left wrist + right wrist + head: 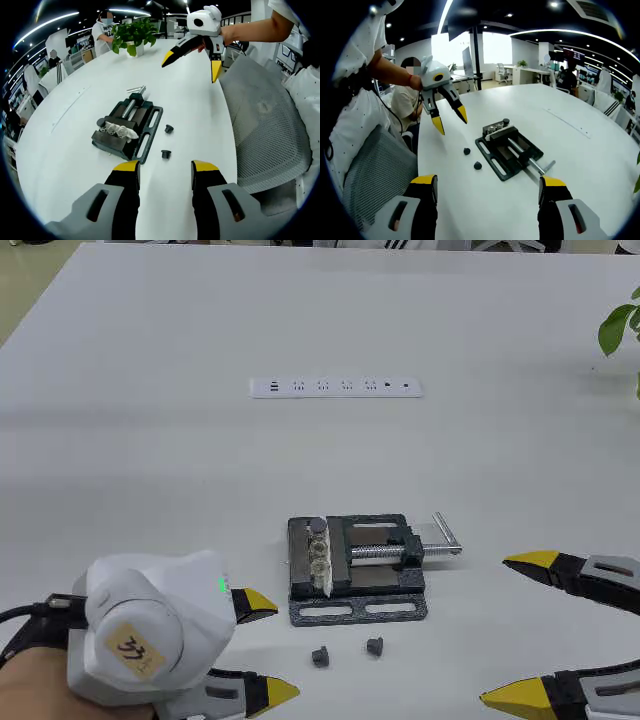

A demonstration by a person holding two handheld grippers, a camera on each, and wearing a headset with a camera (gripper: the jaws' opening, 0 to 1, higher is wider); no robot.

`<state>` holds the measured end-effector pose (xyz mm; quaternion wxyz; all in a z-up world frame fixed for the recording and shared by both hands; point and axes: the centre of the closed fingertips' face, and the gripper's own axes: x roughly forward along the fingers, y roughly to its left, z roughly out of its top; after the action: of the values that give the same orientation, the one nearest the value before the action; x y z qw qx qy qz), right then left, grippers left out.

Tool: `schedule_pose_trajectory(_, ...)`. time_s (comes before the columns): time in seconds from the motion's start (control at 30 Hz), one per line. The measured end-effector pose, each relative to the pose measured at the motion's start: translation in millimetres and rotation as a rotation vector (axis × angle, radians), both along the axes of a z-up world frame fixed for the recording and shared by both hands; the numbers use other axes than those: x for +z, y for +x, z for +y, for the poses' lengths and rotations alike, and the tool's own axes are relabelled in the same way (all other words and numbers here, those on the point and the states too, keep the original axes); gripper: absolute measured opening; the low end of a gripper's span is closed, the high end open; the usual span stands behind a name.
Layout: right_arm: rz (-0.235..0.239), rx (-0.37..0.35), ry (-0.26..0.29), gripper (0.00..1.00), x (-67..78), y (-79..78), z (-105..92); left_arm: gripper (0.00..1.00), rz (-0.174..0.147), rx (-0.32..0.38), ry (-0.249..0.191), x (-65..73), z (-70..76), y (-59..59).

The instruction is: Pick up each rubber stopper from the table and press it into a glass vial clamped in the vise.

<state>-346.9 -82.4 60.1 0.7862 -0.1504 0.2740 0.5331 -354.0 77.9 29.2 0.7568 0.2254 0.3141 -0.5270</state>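
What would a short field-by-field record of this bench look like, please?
vise: dark, on white table, handle pointing right in head view
glass vials: row clamped in the jaws; far-end one already stoppered
loose rubber stoppers: two, on the table in front of the vise, apart
left gripper: open, empty, near the stoppers
right gripper: open, empty, right of the vise
background: power strip beyond the vise

Left gripper, yellow-tipped fingers spread, over a white table. A near stopper and a far stopper lie apart beside a dark vise clamping vials. Beyond, the right gripper hangs spread.
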Motion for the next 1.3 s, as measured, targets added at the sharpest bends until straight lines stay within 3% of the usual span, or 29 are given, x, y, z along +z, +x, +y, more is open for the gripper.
schedule_pose_trajectory(0.33,0.010,-0.013,0.018,0.82,-5.5,-3.9,-5.9,0.28,0.047,-0.010,0.058,-24.2,-8.5,3.0)
schedule_pose_trajectory(0.6,0.010,-0.028,0.025,0.81,-7.6,-5.5,-10.6,0.20,0.076,-0.002,0.073,-37.6,-14.3,6.6)
schedule_pose_trajectory(0.83,0.009,-0.041,0.028,0.80,-7.9,-5.3,-14.6,0.15,0.097,0.005,0.081,-43.5,-22.9,7.9)
schedule_pose_trajectory(1.3,0.018,-0.052,0.036,0.78,-9.3,-5.7,-15.8,0.09,0.129,0.001,0.099,-56.7,-25.4,8.1)
